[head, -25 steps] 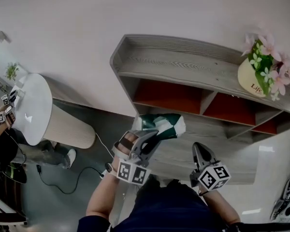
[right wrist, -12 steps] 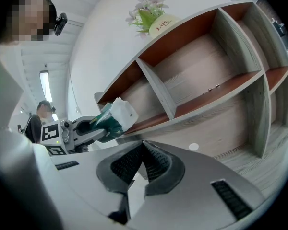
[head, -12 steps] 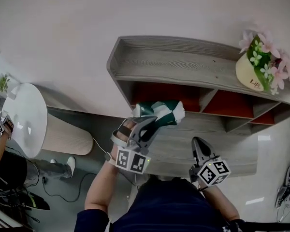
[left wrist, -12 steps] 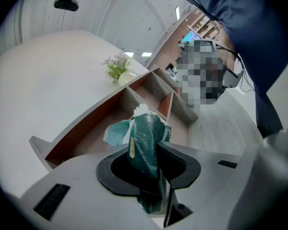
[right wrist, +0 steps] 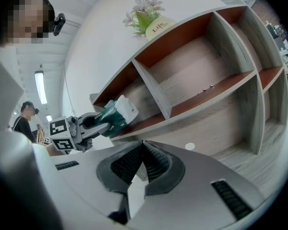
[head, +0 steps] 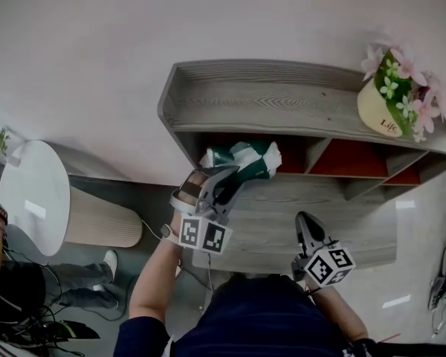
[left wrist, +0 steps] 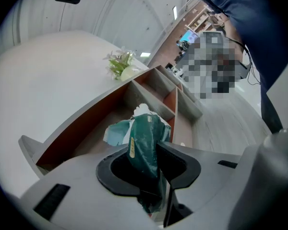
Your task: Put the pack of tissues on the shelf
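- The left gripper view shows the left tool pinching the green pack of tissues between its jaws. The pack's white end points into the shelf.
- The head view adds that the pack is held at the mouth of the shelf's upper left compartment, just under the top board.
- Only the right gripper view shows the right tool pressed together on nothing, in front of the shelf. It also shows the shelf's lower compartments.
- A flower pot stands on the shelf's top board, at its right end.
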A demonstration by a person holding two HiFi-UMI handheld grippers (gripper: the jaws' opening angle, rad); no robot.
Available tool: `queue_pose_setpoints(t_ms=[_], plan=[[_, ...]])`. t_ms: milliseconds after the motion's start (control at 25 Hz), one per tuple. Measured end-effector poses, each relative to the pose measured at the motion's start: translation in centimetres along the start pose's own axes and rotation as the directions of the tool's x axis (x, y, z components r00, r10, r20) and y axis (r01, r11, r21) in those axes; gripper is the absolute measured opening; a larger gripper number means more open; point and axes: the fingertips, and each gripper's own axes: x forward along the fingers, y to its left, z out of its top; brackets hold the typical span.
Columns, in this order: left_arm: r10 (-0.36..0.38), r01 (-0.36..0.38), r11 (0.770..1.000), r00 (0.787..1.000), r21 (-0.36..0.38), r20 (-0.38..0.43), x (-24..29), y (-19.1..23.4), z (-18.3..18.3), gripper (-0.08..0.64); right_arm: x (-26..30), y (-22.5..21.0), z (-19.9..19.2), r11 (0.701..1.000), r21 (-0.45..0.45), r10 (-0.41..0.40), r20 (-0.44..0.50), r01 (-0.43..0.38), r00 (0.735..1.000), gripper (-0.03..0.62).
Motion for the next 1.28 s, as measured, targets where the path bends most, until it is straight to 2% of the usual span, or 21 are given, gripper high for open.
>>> queue_pose_setpoints(t_ms=[200, 480, 920, 1120, 1280], plan=[[0.004, -0.004, 0.999, 1.000, -0.034, -0.017, 1.6, 0.9, -0.5, 0.123, 0.2, -0.1, -0.2, 1.000, 0.007, -0.005, -0.003, 0.005, 1.000, 0.011], [-0.001, -0.005, 0.999, 0.992, -0.052, -0.123, 3.7, 1.2, -2.0, 0.123, -0.1, -0.2, -0.7, 1.000, 0.015, -0.002, -0.016, 0.002, 1.000, 0.011], [0.005, -0.029, 0.996, 0.965, -0.086, -0.263, 5.6, 1.2, -4.5, 0.124, 0.2, -0.3, -0.7, 1.000, 0.017, 0.014, -0.024, -0.013, 1.000, 0.011], [0.014, -0.036, 0.997, 0.949, -0.065, -0.314, 6.3, 0.9, -5.0, 0.138, 0.3, -0.1, -1.0, 1.000, 0.021, 0.023, -0.033, -0.022, 0.999, 0.011], [0.036, -0.054, 0.997, 0.947, -0.047, -0.318, 6.5, 0.9, -5.2, 0.147, 0.6, -0.1, -1.0, 0.999, 0.021, 0.031, -0.036, -0.030, 0.999, 0.011]])
